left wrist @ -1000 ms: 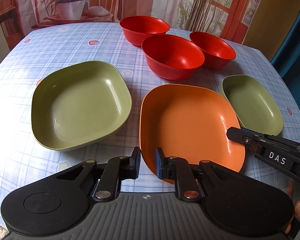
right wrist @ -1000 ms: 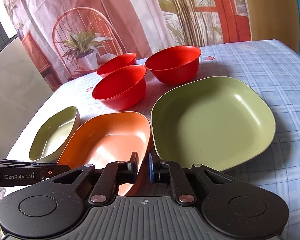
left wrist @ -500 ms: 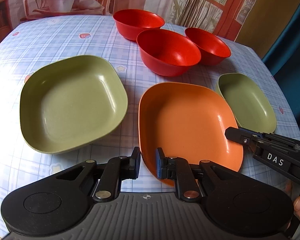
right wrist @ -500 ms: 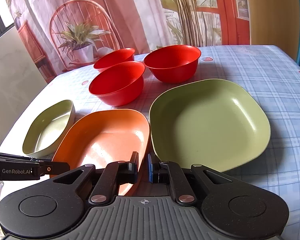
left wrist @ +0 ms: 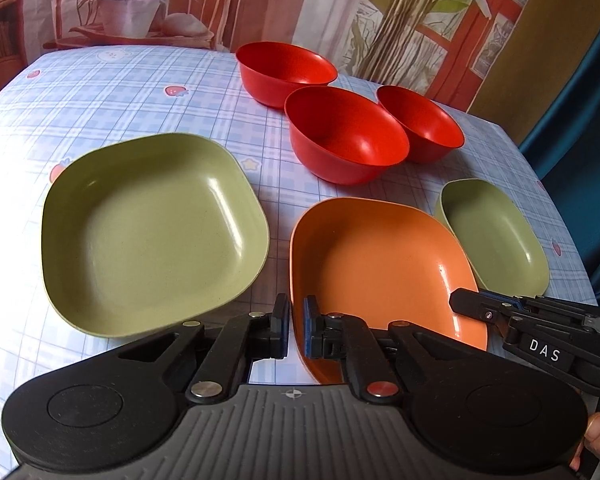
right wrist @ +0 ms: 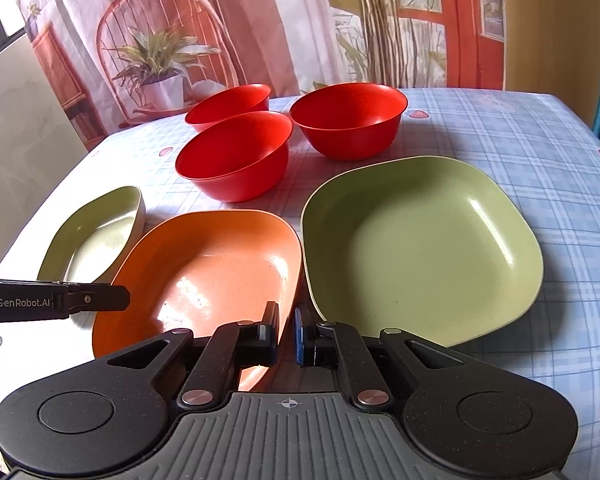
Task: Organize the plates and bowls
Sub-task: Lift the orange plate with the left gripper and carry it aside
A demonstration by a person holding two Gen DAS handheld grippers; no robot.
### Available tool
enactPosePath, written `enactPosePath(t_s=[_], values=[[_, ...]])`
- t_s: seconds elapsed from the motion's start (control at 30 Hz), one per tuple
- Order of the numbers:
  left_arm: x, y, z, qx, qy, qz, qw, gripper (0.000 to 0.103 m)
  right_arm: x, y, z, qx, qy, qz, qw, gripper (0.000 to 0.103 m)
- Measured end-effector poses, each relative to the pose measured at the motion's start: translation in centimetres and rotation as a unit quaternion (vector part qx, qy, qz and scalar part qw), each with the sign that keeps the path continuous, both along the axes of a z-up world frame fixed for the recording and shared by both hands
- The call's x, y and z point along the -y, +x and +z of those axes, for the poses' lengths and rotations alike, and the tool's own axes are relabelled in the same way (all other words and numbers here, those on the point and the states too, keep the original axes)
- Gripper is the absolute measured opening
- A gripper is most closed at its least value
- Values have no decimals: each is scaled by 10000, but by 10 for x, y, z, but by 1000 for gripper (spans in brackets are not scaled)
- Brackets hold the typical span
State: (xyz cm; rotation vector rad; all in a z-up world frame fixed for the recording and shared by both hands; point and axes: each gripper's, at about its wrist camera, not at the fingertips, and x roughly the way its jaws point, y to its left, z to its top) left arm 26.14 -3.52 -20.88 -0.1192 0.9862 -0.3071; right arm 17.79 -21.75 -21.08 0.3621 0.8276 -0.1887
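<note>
Claws on both sides gripped the orange plate [left wrist: 380,264] at its near rim: the left claw [left wrist: 296,330] had clamped its pads on the plate's left near edge, and the right claw [right wrist: 286,334] pinched the right near edge. On the checked counter [left wrist: 120,96], a large green plate [left wrist: 148,232] lay just beside the orange one and a smaller green plate [left wrist: 496,236] on its other side. Three red bowls [left wrist: 344,134] clustered farther back.

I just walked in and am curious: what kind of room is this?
Probably a home dining spot: a table with a checked tablecloth, red bowls and plates such as the orange plate, and a printed curtain behind.
</note>
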Motion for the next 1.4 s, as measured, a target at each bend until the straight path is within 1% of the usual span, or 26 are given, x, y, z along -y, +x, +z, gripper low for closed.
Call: enactPosePath(t_s=[0.1, 0.27, 0.53, 0.73, 0.87, 0.97, 1.03, 1.13, 1.27, 1.4], values=[[2, -5, -3, -55, -50, 168, 9998, 8, 1, -1, 0, 10, 8, -6, 10000, 7], [-3, -8, 2, 102, -170, 239, 9995, 6, 0, -2, 1, -1, -12, 23, 10000, 7], [-6, -8, 3, 110, -97, 85, 9999, 6, -6, -3, 5, 107, -118, 33, 9999, 7], [-7, -13, 14, 349, -69, -11, 9994, 6, -9, -6, 14, 255, -247, 12, 9994, 7], [-17, -15, 27, 543, -148, 97, 9984, 6, -14, -4, 24, 386, -354, 112, 9986, 7], [-27, -12, 39, 631, -225, 242, 9975, 6, -18, 7, 32, 473, -398, 266, 9977, 7], [-39, -9, 48, 672, -295, 432, 9964, 6, -21, 16, 38, 561, -422, 392, 9968, 7], [-56, -5, 57, 709, -293, 726, 9944, 6, -31, 41, 49, 718, -441, 650, 9943, 7], [-82, 2, 62, 715, -234, 1168, 9903, 6, -49, 78, 56, 868, -407, 1030, 9900, 7], [-97, 9, 57, 643, -39, 1424, 9877, 6, -69, 112, 50, 829, -497, 1347, 9862, 6]])
